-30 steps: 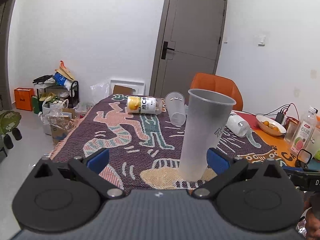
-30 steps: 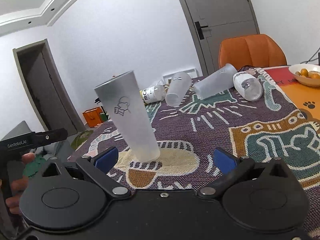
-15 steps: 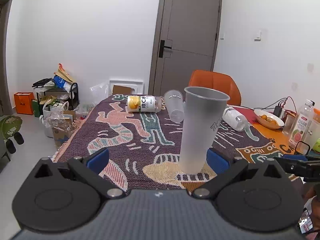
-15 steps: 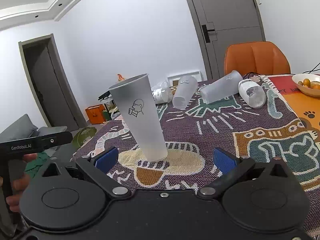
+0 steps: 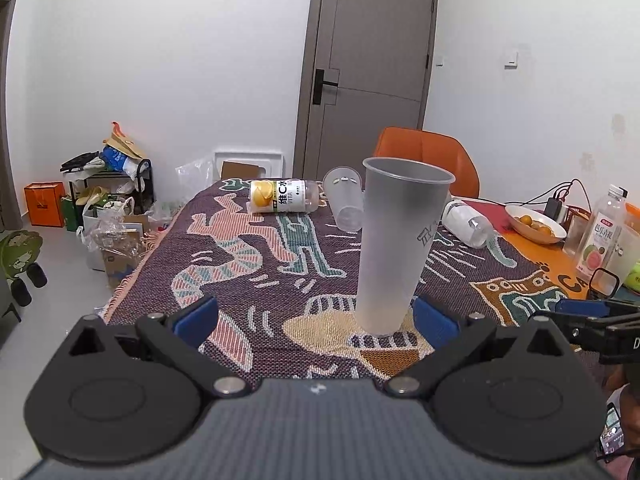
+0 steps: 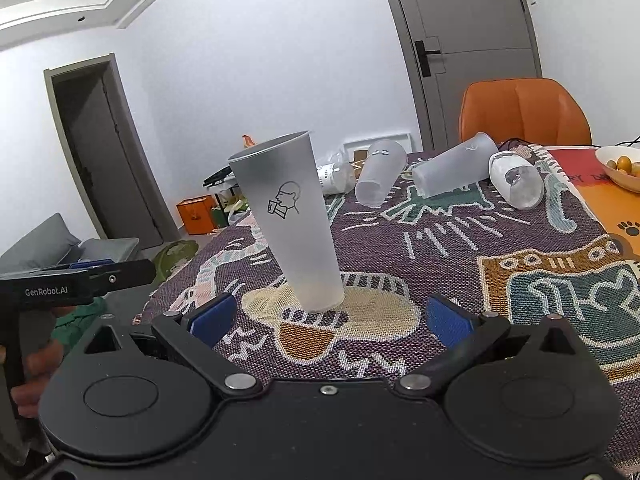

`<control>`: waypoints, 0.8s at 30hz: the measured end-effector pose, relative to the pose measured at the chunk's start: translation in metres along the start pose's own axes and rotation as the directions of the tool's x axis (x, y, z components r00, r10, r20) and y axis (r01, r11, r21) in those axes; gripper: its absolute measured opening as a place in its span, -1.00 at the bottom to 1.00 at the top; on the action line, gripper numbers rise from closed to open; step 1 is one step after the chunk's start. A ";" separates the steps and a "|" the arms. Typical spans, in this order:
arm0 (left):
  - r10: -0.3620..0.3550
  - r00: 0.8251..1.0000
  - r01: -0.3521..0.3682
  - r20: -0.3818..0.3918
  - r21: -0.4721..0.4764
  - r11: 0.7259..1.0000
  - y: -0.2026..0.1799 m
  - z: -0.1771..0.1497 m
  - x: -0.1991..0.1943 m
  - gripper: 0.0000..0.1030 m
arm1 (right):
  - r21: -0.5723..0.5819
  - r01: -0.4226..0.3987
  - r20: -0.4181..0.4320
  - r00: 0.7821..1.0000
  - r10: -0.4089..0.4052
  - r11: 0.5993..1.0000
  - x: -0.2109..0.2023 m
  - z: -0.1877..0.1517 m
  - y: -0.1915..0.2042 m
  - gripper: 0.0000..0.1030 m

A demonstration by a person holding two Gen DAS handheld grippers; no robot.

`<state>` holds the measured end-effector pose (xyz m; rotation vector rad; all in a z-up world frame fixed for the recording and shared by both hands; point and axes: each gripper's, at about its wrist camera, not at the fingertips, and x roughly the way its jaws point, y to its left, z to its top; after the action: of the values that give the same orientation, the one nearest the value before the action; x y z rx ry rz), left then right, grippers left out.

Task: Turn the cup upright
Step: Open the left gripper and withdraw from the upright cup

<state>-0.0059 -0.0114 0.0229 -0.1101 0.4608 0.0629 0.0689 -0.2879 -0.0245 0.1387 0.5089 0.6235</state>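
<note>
While both handheld grippers hang back with their jaws spread wide and nothing between them, a frosted cup (image 5: 400, 248) stands upright, mouth up, on a patterned woven tablecloth (image 5: 248, 264). Seen from the left gripper (image 5: 316, 318), the cup rests on a cream patch of the weave, just beyond the right-hand blue fingertip (image 5: 434, 322); whether pad and cup wall touch there is hard to tell, as the two overlap in that view. From the right gripper (image 6: 328, 318), the same cup (image 6: 290, 220) shows a line drawing of a person drinking and sits clear of both blue pads. Farther back on the cloth lie other containers on their sides: a clear cup (image 6: 378, 178), a second frosted cup (image 6: 454, 170), a white bottle (image 6: 516, 180) and a yellow-labelled drink bottle (image 5: 284, 196). An orange chair (image 6: 524, 110) stands at the table's far end before a grey door (image 5: 372, 60), and a bowl of small orange fruit (image 5: 534, 224) sits at the right.
</note>
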 end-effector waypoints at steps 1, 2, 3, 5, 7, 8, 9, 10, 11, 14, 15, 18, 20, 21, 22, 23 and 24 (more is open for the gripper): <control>0.000 1.000 0.000 -0.001 0.000 1.000 0.000 0.000 0.001 0.99 | 0.001 0.000 0.000 1.000 0.000 1.000 0.000 0.000 0.000 1.00; 0.000 1.000 0.000 -0.002 -0.001 1.000 0.001 -0.001 0.001 0.99 | 0.002 0.000 0.000 1.000 0.000 1.000 0.000 0.000 0.000 1.00; 0.000 1.000 0.000 -0.004 0.000 1.000 0.001 -0.002 0.001 0.99 | 0.003 0.000 -0.001 1.000 0.000 1.000 0.000 0.000 0.000 1.00; 0.002 1.000 -0.002 -0.008 0.002 1.000 0.001 -0.003 0.002 0.99 | 0.003 0.000 -0.003 1.000 0.000 1.000 0.001 0.000 0.001 1.00; 0.002 1.000 -0.002 -0.010 0.002 1.000 0.001 -0.004 0.002 0.99 | 0.003 -0.001 -0.004 1.000 0.001 1.000 0.001 0.000 0.001 1.00; 0.002 1.000 -0.002 -0.010 0.003 1.000 0.001 -0.004 0.002 0.99 | 0.003 -0.001 -0.003 1.000 0.001 1.000 0.001 0.000 0.001 1.00; 0.002 1.000 -0.002 -0.011 0.002 1.000 0.000 -0.004 0.003 0.99 | 0.002 -0.001 -0.003 1.000 0.001 1.000 0.001 0.000 0.001 1.00; 0.002 1.000 -0.002 -0.011 0.003 1.000 0.001 -0.004 0.002 0.99 | 0.002 -0.001 -0.003 1.000 0.001 1.000 0.001 0.000 0.001 1.00; 0.002 1.000 -0.002 -0.011 0.003 1.000 0.000 -0.004 0.003 0.99 | 0.002 -0.001 -0.003 1.000 0.001 1.000 0.001 0.000 0.001 1.00; 0.000 1.000 0.000 -0.011 0.005 1.000 0.000 -0.004 0.003 0.99 | 0.002 -0.002 -0.003 1.000 0.002 1.000 0.001 0.000 0.001 1.00; 0.000 1.000 0.000 -0.010 0.006 1.000 0.000 -0.004 0.003 0.99 | 0.002 -0.002 -0.003 1.000 0.002 1.000 0.001 0.000 0.001 1.00; 0.000 1.000 0.000 -0.010 0.007 1.000 0.000 -0.005 0.003 0.99 | 0.003 -0.001 -0.003 1.000 0.001 1.000 0.001 0.000 0.001 1.00; 0.001 1.000 -0.001 -0.011 0.006 1.000 0.000 -0.005 0.003 0.99 | 0.004 0.000 -0.004 1.000 0.000 1.000 0.001 0.000 0.001 1.00; 0.001 1.000 -0.001 -0.011 0.007 1.000 0.000 -0.005 0.003 0.99 | 0.005 0.001 -0.004 1.000 -0.001 1.000 0.001 0.000 0.001 1.00; 0.001 1.000 -0.001 -0.010 0.007 1.000 0.000 -0.004 0.003 0.99 | 0.006 0.001 -0.004 1.000 -0.001 1.000 0.001 0.000 0.001 1.00; 0.002 1.000 -0.002 -0.010 0.006 1.000 0.000 -0.005 0.003 0.99 | 0.006 0.001 -0.004 1.000 -0.001 1.000 0.001 0.000 0.001 1.00; 0.002 1.000 -0.002 -0.010 0.005 1.000 0.000 -0.005 0.003 0.99 | 0.006 0.001 -0.004 1.000 -0.001 1.000 0.001 0.000 0.001 1.00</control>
<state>-0.0054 -0.0116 0.0175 -0.1050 0.4712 0.0629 0.0692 -0.2868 -0.0250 0.1424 0.5147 0.6215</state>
